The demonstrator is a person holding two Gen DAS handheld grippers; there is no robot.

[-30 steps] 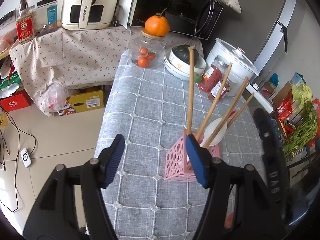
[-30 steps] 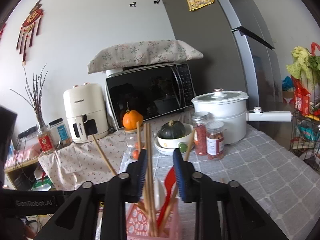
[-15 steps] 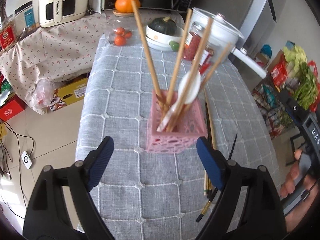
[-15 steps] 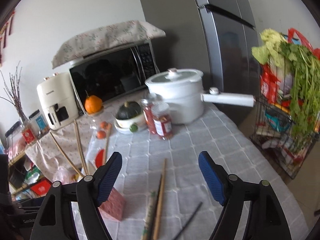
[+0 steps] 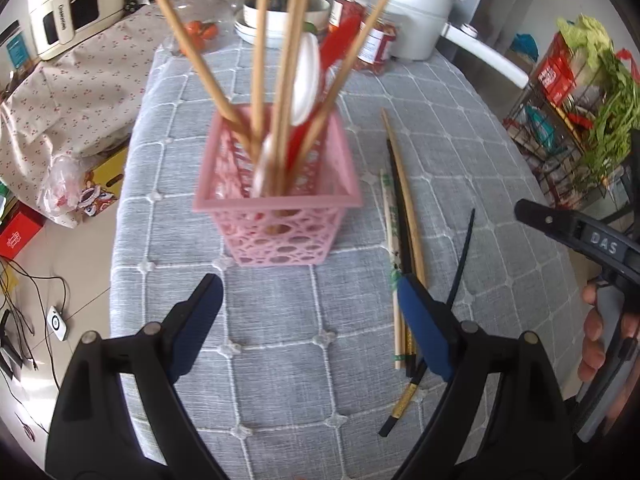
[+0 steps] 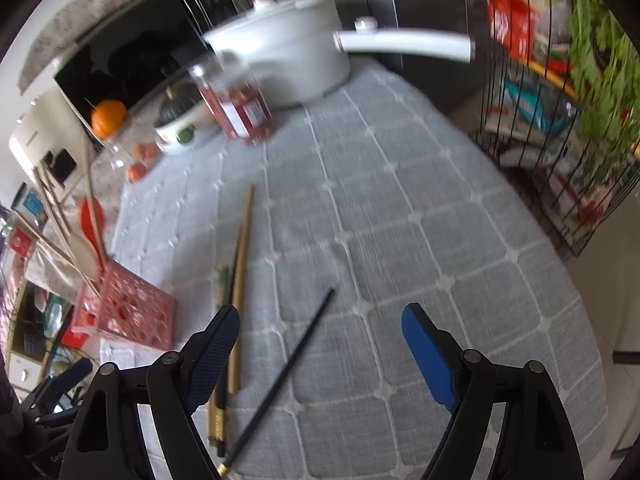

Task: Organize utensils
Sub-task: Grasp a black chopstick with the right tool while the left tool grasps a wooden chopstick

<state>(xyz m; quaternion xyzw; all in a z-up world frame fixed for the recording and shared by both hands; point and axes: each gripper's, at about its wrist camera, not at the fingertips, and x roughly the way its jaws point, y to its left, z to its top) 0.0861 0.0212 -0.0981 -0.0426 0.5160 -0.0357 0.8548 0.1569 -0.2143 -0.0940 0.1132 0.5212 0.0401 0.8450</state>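
A pink lattice holder (image 5: 280,200) stands upright on the grey quilted desk (image 5: 280,360), bristling with wooden chopsticks (image 5: 260,52), a white spoon (image 5: 306,80) and a red one. To its right, loose chopsticks (image 5: 400,216) lie bunched, a black one (image 6: 288,368) apart. Left claw (image 5: 312,320) and right claw (image 6: 320,356) both gape empty above bare cloth near the desk's front edge.
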